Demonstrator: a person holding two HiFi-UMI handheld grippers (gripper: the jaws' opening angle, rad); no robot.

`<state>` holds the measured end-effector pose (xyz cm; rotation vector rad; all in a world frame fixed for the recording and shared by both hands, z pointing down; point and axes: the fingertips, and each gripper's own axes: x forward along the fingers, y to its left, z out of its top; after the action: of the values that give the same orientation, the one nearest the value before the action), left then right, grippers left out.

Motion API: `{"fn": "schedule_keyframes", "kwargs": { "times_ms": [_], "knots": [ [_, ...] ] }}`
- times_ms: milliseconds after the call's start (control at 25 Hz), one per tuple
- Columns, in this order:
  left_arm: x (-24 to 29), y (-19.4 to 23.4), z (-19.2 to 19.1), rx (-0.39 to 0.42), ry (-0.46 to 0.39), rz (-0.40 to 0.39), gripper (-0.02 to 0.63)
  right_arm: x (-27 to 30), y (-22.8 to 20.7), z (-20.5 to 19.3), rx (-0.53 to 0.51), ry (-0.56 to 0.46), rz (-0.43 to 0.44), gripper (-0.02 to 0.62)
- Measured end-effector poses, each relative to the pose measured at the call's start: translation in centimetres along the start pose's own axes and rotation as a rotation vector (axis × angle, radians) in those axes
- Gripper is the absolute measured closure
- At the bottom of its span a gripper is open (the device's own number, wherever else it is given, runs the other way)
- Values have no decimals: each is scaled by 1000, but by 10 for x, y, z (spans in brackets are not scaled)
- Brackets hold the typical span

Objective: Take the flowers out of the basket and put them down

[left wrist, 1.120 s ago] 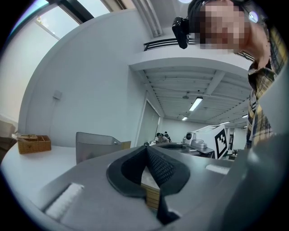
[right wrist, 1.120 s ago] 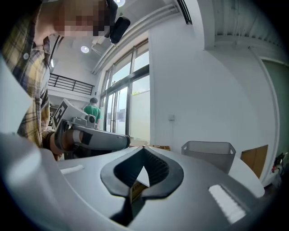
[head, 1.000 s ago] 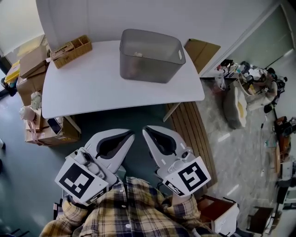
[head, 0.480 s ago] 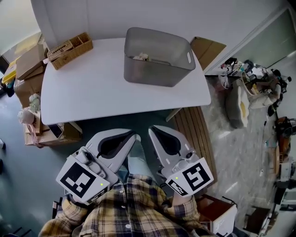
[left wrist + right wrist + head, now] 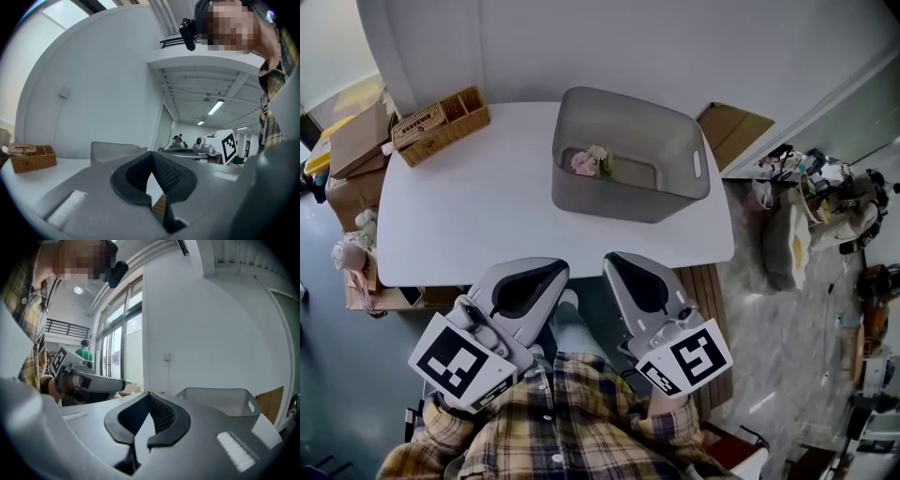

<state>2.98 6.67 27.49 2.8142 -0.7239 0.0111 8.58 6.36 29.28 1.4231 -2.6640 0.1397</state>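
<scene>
A grey translucent basket [image 5: 661, 192] stands at the back right of the white table [image 5: 469, 216]. Pink and cream flowers [image 5: 589, 161] lie inside it against its left wall. My left gripper [image 5: 557, 269] and right gripper [image 5: 613, 261] hover side by side close to my body, short of the table's front edge and well apart from the basket. Both are shut with nothing between the jaws. The basket [image 5: 116, 150] shows ahead in the left gripper view, and the basket [image 5: 220, 399] sits to the right in the right gripper view.
A wicker box [image 5: 441, 112] sits on the table's back left corner. Cardboard boxes [image 5: 352, 141] crowd the floor at the left. A slatted wooden panel [image 5: 703, 281] lies under the table's right end, and bags and clutter [image 5: 820, 192] fill the floor at the right.
The view has shifted, so the table and basket sit lower and nearer in the picture, and the flowers inside the basket have come into sight. Both grippers stay shut near my body.
</scene>
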Motion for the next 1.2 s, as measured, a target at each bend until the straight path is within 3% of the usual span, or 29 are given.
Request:
{"fn": "schedule_keyframes", "kwargs": {
  "times_ms": [320, 640, 1200],
  "knots": [
    [82, 41, 39, 8, -20, 61, 592, 38, -91, 34, -18, -2, 51, 589],
    [142, 74, 51, 7, -31, 125, 592, 67, -161, 40, -23, 8, 100, 590],
    [168, 108, 55, -3, 1, 142, 592, 99, -191, 38, 5, 40, 114, 589]
  ]
}}
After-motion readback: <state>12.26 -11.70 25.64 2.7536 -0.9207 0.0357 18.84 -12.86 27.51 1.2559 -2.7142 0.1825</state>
